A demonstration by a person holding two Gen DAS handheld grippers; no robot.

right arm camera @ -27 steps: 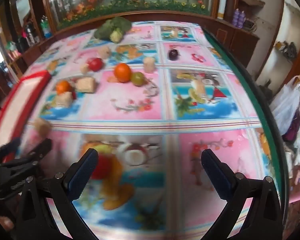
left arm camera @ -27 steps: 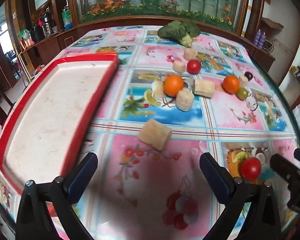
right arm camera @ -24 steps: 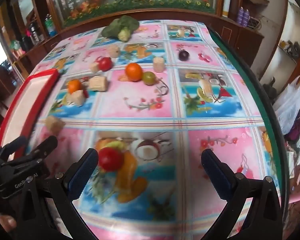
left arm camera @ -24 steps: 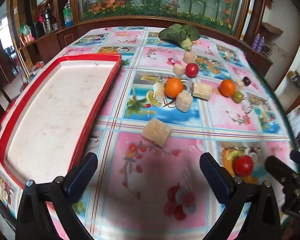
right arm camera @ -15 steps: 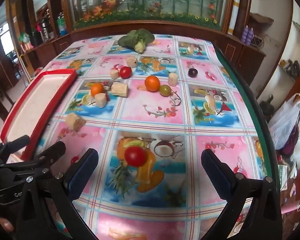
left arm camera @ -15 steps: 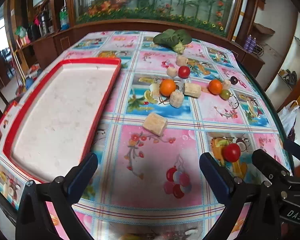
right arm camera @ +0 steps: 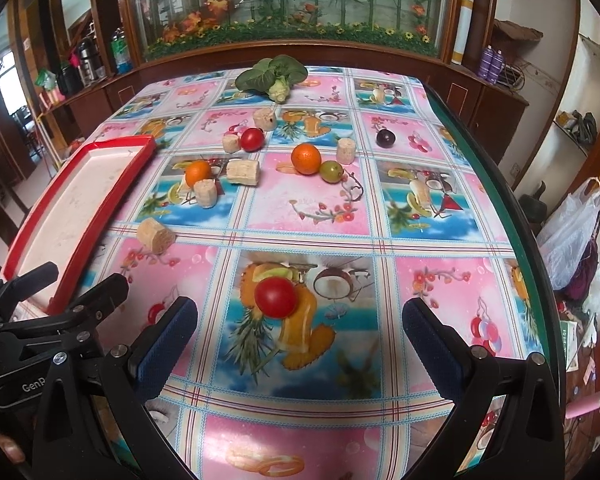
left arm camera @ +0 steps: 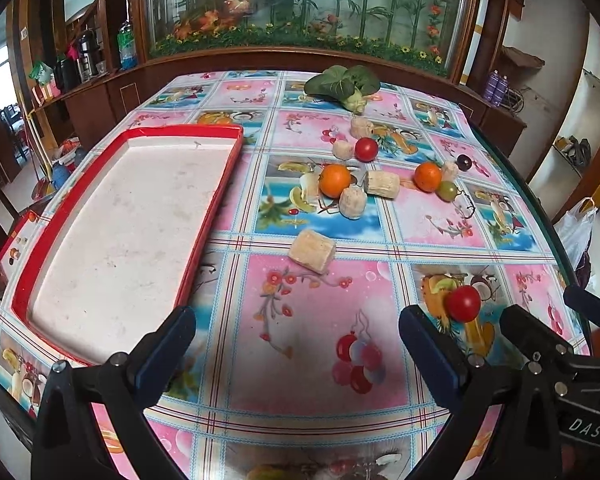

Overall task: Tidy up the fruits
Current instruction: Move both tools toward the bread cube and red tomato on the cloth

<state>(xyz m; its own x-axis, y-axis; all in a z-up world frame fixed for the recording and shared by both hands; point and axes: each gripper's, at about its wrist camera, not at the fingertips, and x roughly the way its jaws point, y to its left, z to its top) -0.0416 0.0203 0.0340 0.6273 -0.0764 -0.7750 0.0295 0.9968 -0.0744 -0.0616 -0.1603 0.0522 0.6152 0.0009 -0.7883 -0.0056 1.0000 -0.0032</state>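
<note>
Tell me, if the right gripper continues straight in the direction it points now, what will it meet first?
Most likely the near red tomato, lying just ahead between the open fingers of the right gripper. Depth is unclear, so it might reach the tablecloth first.

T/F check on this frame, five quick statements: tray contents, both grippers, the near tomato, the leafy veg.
1. The red tray has fruit in it. False: it holds nothing; all the fruit lies on the tablecloth.
2. Both the left gripper and the right gripper are open and hold nothing. True.
3. The near tomato lies ahead of the right gripper, between the lines of its fingers. True.
4. The leafy green vegetable lies at the near edge of the table. False: it lies at the far end.
5. There are two oranges, and, on the table. True.
</note>
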